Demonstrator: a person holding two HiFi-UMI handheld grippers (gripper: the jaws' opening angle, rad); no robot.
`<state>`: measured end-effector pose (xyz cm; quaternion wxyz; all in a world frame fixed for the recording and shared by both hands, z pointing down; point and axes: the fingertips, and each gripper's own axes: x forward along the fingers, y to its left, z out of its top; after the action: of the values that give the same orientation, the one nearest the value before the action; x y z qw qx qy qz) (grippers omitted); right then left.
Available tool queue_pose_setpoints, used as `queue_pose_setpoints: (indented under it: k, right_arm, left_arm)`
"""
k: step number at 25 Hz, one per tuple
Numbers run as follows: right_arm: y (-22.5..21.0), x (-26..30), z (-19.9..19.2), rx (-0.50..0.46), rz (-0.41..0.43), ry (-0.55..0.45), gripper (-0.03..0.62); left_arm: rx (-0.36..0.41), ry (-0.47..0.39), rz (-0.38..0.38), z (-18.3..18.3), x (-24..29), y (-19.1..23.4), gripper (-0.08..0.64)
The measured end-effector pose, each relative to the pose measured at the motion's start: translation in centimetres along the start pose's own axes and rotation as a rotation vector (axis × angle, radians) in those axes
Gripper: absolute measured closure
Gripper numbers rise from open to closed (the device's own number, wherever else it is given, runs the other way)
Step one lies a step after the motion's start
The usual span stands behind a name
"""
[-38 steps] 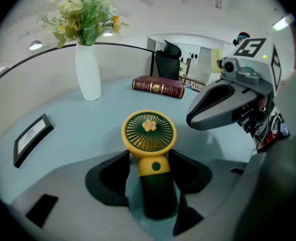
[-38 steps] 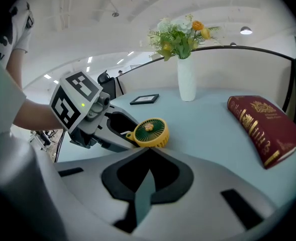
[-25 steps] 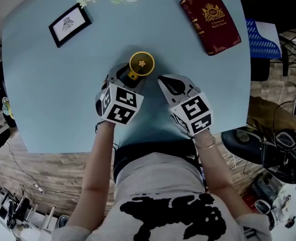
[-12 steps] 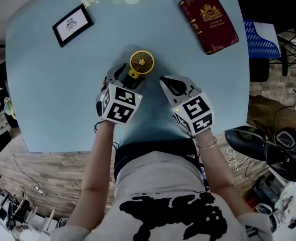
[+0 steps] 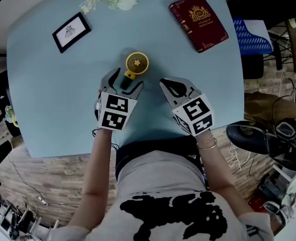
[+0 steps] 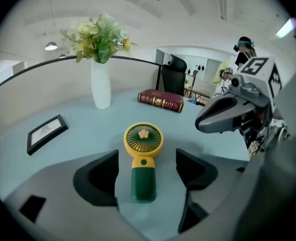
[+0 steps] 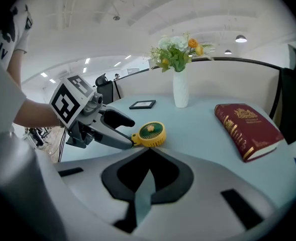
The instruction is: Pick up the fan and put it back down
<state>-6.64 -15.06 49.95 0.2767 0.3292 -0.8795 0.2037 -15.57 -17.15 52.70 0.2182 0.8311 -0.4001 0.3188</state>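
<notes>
Over table point(image 5: 47, 94), straddling fan point(image 5: 136, 64) with left gripper point(image 5: 122, 83), jaws just opened wide to release it; right gripper point(image 5: 169, 84) closed, idle.

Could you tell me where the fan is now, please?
In the head view the fan lies on the blue table near its middle, handle between the left gripper's jaws, which have just been opening and stand clear of it.

Round pale-blue bench point(image 5: 47, 84). Wood-plank floor point(image 5: 32, 169) below it. Blue chair point(image 5: 248, 36) at the bench's right edge, a dark office chair point(image 6: 174, 77) beyond. White walls, white ceiling, ceiling lamps point(image 7: 240, 38) lit.
</notes>
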Motion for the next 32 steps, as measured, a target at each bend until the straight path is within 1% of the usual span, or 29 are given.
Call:
queue_pose_setpoints:
  k: [3,6,10,13,17,20,22,26,32]
  right_arm:
    - [-0.1,-0.9,0.0,0.007,-0.019,-0.011,0.588]
    - [0.2,-1.5,0.5,0.001,-0.032,-0.029,0.588]
    - [0.6,-2.3,2.0,-0.024,-0.062,-0.094,0.588]
    - [1.1,-2.8,3.2,-0.029,-0.067,-0.145,0.588]
    - [2.2,-3.6,4.6,-0.068,-0.043,-0.180,0.588]
    - [2.8,-4.3,6.2,-0.094,-0.029,-0.213,0.588]
    - [3.2,-4.9,7.1,-0.101,-0.020,-0.234,0.588]
    - [4.0,-6.3,8.7,-0.136,-0.011,-0.273,0.588]
    - [4.8,-7.6,10.2,-0.174,-0.010,-0.319,0.589]
  left_arm:
    - [-0.022,-0.051,0.006,0.9,-1.1,-0.3,0.207]
    - [-0.025,-0.092,0.027,1.6,-2.4,-0.3,0.209]
    - [-0.030,-0.125,0.009,2.3,-4.0,-0.6,0.216]
    - [-0.036,-0.156,0.017,3.0,-5.4,-0.6,0.235]
    - [-0.057,-0.194,0.001,3.3,-7.1,-1.3,0.286]
    - [-0.044,-0.219,-0.006,3.6,-8.3,-1.8,0.323]
    - [-0.038,-0.239,-0.001,4.1,-9.2,-2.1,0.343]
    - [-0.051,-0.273,0.010,4.8,-10.5,-2.5,0.370]
    - [-0.015,-0.354,0.035,6.5,-13.0,-3.2,0.450]
